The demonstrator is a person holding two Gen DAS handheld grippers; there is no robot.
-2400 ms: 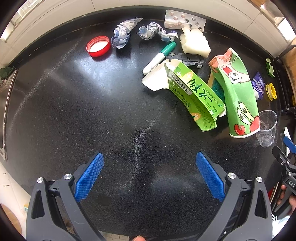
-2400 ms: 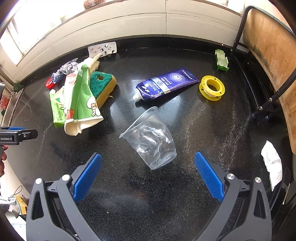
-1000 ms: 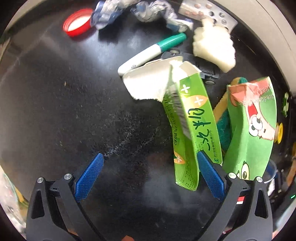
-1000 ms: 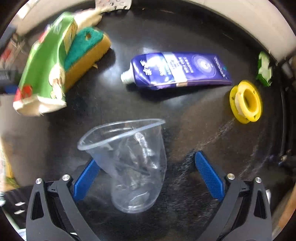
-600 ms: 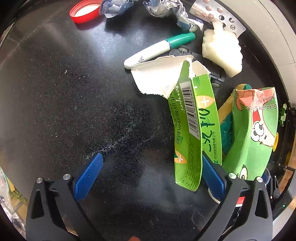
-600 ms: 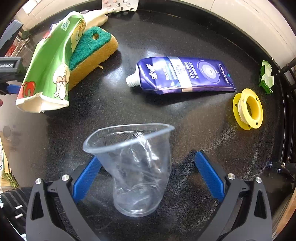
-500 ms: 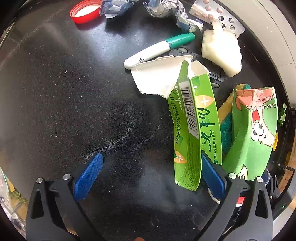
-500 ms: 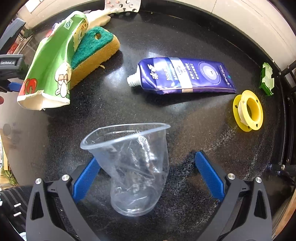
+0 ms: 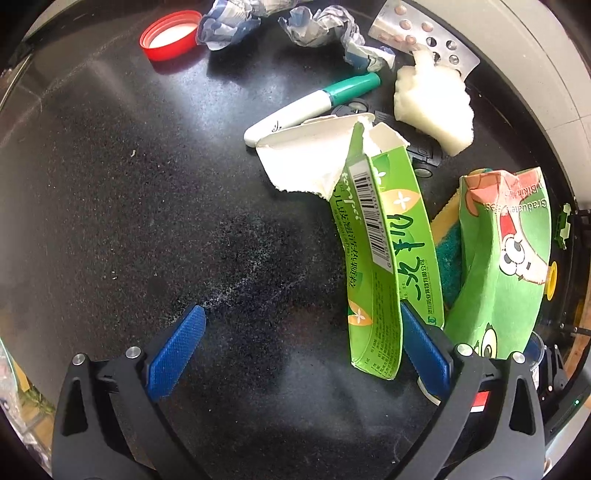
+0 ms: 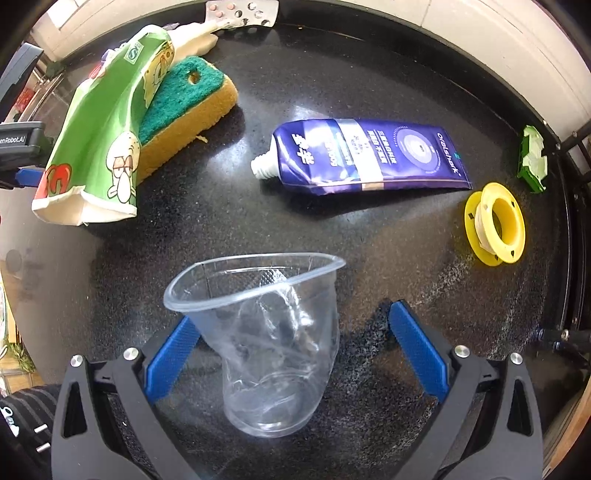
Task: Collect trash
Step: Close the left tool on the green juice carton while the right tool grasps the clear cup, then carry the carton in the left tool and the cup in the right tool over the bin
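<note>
A torn green carton (image 9: 384,258) lies on the black counter (image 9: 147,221); its near end sits just inside the right finger of my open left gripper (image 9: 303,347). A second green cartoon carton (image 9: 502,266) lies to its right and also shows in the right wrist view (image 10: 99,147). A crumpled clear plastic cup (image 10: 269,339) stands between the fingers of my open right gripper (image 10: 291,339), against the left finger, with a gap to the right one.
Far side holds a red cap (image 9: 168,35), crumpled wrappers (image 9: 321,26), a green marker (image 9: 314,103), a blister pack (image 9: 424,40) and white foam (image 9: 432,103). A sponge (image 10: 184,110), blue tube (image 10: 369,158), yellow spool (image 10: 495,221) and green clip (image 10: 532,158) lie nearby.
Both grippers moved forward: the left one to the torn green carton, the right one around the clear cup. Both have barely moved over the last half second.
</note>
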